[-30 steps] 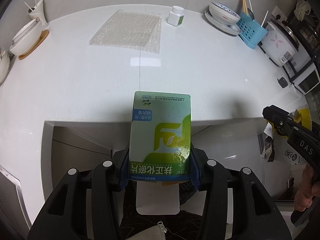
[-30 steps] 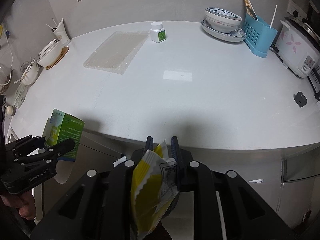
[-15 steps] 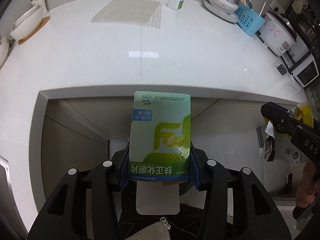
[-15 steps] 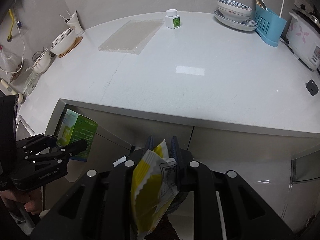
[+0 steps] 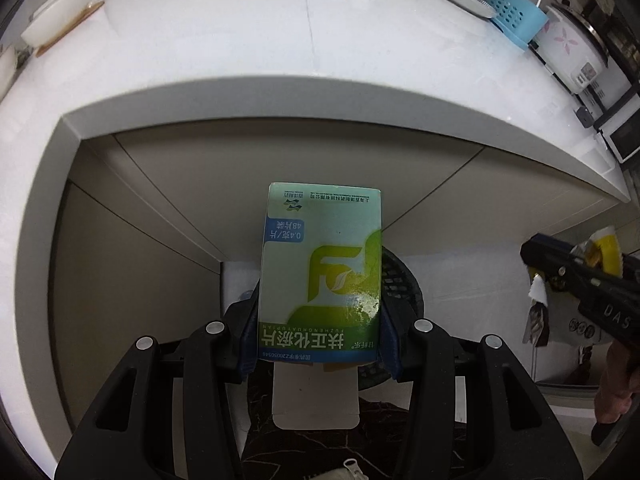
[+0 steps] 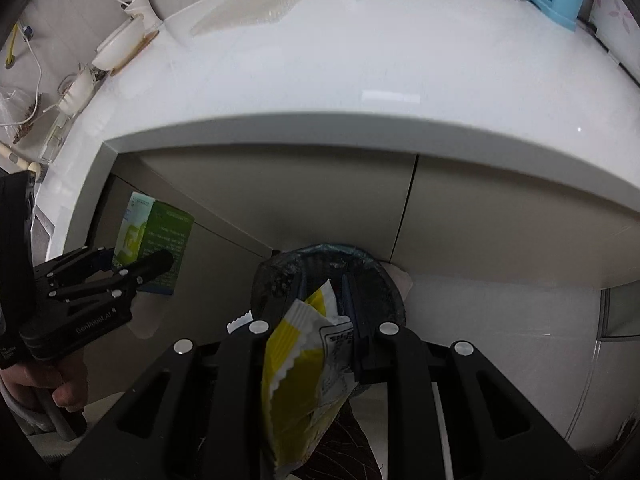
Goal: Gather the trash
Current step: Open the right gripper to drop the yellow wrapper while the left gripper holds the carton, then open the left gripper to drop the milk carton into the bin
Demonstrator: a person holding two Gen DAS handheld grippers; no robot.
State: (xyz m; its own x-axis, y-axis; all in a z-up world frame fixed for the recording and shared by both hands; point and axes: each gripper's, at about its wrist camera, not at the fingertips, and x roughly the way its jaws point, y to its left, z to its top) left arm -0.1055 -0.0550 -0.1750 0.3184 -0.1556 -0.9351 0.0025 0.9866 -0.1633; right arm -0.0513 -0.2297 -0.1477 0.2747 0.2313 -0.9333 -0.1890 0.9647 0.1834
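Since both loads hang below the counter edge (image 6: 280,128) over the dark bin (image 6: 372,280), the left gripper (image 5: 318,320) clamps the green box (image 5: 320,272) and the right gripper (image 6: 320,312) pinches the yellow wrapper (image 6: 300,360), seemingly ready for dropping.

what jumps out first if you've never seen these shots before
The green and white medicine box fills the centre of the left wrist view, clamped in the left claw. In the right wrist view, the right claw pinches a crumpled yellow snack wrapper above a dark trash bin standing below the white countertop.
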